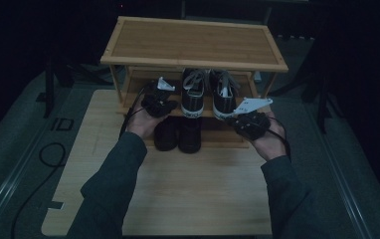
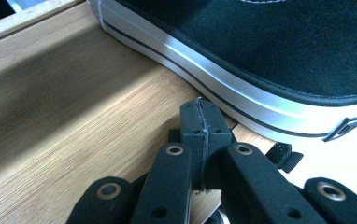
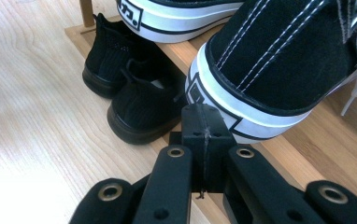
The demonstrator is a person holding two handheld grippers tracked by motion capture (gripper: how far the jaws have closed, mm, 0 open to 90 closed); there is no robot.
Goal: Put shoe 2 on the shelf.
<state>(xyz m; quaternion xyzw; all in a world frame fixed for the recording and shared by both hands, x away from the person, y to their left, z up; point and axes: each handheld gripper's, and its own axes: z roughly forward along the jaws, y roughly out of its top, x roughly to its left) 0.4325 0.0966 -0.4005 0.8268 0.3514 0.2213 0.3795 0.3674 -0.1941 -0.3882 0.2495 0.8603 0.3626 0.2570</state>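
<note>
In the high view, a wooden shoe rack (image 1: 193, 42) stands at the upper middle of the frame, on a light wooden table (image 1: 178, 194). At the left of centre, the left gripper (image 1: 159, 102) is held just before the middle shelf (image 1: 138, 87), beside the left sneaker (image 1: 194, 97). In the left gripper view its jaws are pressed together with nothing between them, and their tips are just beside the white rubber sole of this sneaker (image 2: 242, 88). A small black tab on the sole at the right edge of that frame is too cut off to read.

In the middle of the high view, two black low shoes (image 1: 178, 135) stand side by side on the bottom level, under the sneakers. The right sneaker (image 1: 223, 97) stands next to the left one on the same shelf.

At the right of centre, the right gripper (image 1: 250, 123) is near the heel of the right sneaker. In the right gripper view its jaws are also closed together and empty, just beside the heel (image 3: 260, 88). A black label with white marks is on the heel of the other sneaker (image 3: 176, 14) at the top of that frame; the characters cannot be read with certainty. The heel label behind the jaws is partly hidden.
</note>
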